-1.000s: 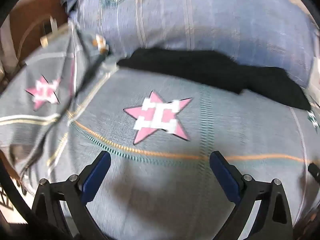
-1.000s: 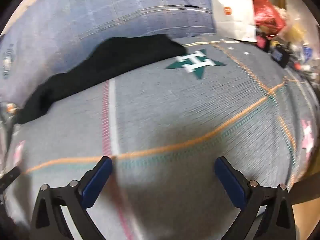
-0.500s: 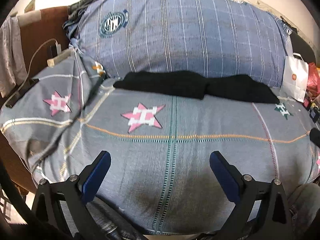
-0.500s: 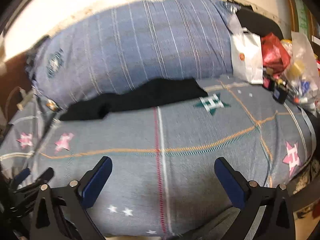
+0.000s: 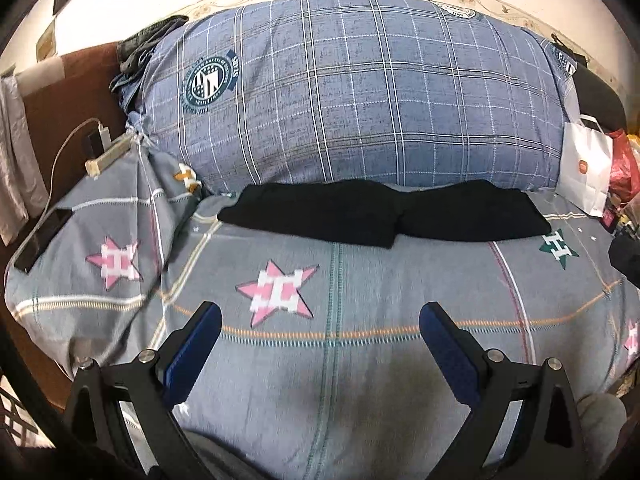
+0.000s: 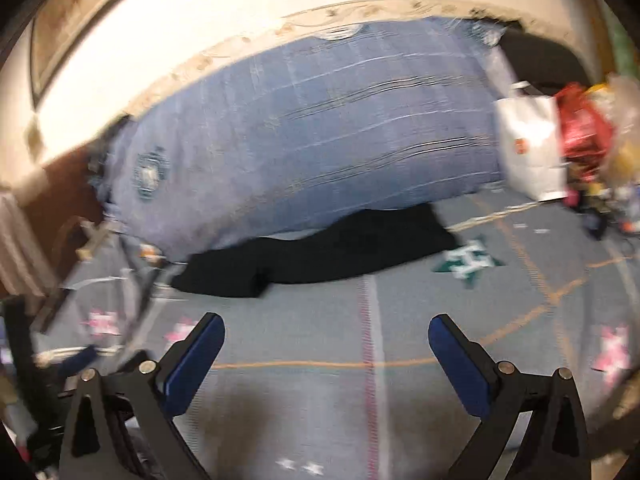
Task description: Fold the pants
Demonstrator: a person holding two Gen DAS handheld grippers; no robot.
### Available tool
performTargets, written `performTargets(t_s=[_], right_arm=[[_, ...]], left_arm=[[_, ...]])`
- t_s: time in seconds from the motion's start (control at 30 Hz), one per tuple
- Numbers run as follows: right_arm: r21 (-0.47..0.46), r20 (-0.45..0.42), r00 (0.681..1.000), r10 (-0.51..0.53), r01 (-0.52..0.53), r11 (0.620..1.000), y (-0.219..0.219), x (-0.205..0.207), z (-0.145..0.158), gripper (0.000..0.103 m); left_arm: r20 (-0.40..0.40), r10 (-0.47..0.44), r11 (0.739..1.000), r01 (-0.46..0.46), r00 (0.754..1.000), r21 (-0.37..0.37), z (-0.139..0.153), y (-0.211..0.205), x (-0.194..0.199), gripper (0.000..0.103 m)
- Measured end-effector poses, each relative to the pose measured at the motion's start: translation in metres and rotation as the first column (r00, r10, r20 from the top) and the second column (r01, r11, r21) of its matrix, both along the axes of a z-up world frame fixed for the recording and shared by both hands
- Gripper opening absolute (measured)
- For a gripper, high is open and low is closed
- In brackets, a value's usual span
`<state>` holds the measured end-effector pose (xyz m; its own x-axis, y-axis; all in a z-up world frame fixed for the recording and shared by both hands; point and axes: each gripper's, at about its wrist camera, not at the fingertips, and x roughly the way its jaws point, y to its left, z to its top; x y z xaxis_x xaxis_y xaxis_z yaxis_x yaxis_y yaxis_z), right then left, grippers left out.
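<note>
Left wrist view: the left gripper [image 5: 320, 316] hangs above the grey bedspread [image 5: 360, 380] with its blue-padded fingers [image 5: 192, 348] spread wide and nothing between them. The black pants [image 5: 384, 216] lie well ahead of it, stretched flat across the bed in a long band, their far edge touching the foot of the big blue checked pillow [image 5: 352, 92]. A pink star [image 5: 280, 288] printed on the bedspread sits between the gripper and the pants. Beside the pillow's right end stands a white paper bag [image 5: 586, 168]; near its left end a phone [image 5: 42, 240] lies on a smaller grey pillow.

Right wrist view, blurred: the right gripper [image 6: 326, 332] is also wide apart and empty, over the bedspread [image 6: 320, 400]. The pants [image 6: 320, 252] lie ahead, again against the base of the blue pillow [image 6: 304, 140], with a green star [image 6: 468, 262] just beside their right end. The white bag [image 6: 528, 144] stands at the pillow's right end.
</note>
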<state>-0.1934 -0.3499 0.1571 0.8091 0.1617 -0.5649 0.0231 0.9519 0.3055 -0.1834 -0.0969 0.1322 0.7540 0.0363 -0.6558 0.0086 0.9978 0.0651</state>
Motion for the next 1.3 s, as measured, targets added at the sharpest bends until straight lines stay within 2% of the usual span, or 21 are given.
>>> performTargets(t_s=[0.13, 0.27, 0.43, 0.7, 0.8, 0.9, 1.07, 1.2, 1.3], right_arm=[[0.012, -0.024, 0.999, -0.038, 0.038, 0.999, -0.007, 0.019, -0.003, 0.103], [-0.041, -0.019, 0.994, -0.107, 0.106, 0.993, -0.012, 0.038, -0.002, 0.103], [-0.043, -0.066, 0.997, -0.036, 0.034, 0.999, -0.013, 0.065, -0.004, 0.103], [-0.158, -0.097, 0.995, -0.014, -0.002, 0.987, -0.004, 0.097, -0.009, 0.103], [-0.184, -0.092, 0.995, -0.033, 0.016, 0.983, -0.005, 0.105, -0.012, 0.103], [-0.159, -0.095, 0.994, -0.047, 0.031, 0.987, -0.013, 0.115, -0.015, 0.103], [-0.042, -0.122, 0.989, -0.089, 0.084, 0.996, -0.055, 0.142, -0.021, 0.103], [0.039, -0.208, 0.975, -0.074, 0.084, 0.996, -0.097, 0.177, -0.031, 0.103], [0.032, -0.307, 0.947, -0.096, 0.112, 0.993, -0.125, 0.214, -0.043, 0.103]], left_arm=[[0.001, -0.002, 1.0, 0.002, 1.0, 0.021, 0.002, -0.006, 0.016, 0.099], [-0.009, -0.007, 0.999, 0.007, 1.0, 0.031, 0.001, -0.011, 0.031, 0.099], [-0.025, -0.029, 0.998, 0.03, 0.999, 0.048, -0.004, -0.023, 0.051, 0.099], [-0.046, -0.061, 0.994, 0.065, 0.997, 0.092, -0.017, -0.044, 0.08, 0.099], [-0.054, -0.067, 0.993, 0.072, 0.996, 0.096, -0.023, -0.05, 0.089, 0.099], [-0.075, -0.076, 0.992, 0.083, 0.994, 0.1, -0.031, -0.057, 0.101, 0.099], [-0.094, -0.082, 0.994, 0.088, 0.992, 0.063, -0.038, -0.059, 0.135, 0.099], [-0.144, -0.081, 0.997, 0.077, 0.986, -0.033, -0.054, -0.05, 0.163, 0.099], [-0.172, -0.07, 0.995, 0.057, 0.983, -0.081, -0.069, -0.039, 0.166, 0.099]])
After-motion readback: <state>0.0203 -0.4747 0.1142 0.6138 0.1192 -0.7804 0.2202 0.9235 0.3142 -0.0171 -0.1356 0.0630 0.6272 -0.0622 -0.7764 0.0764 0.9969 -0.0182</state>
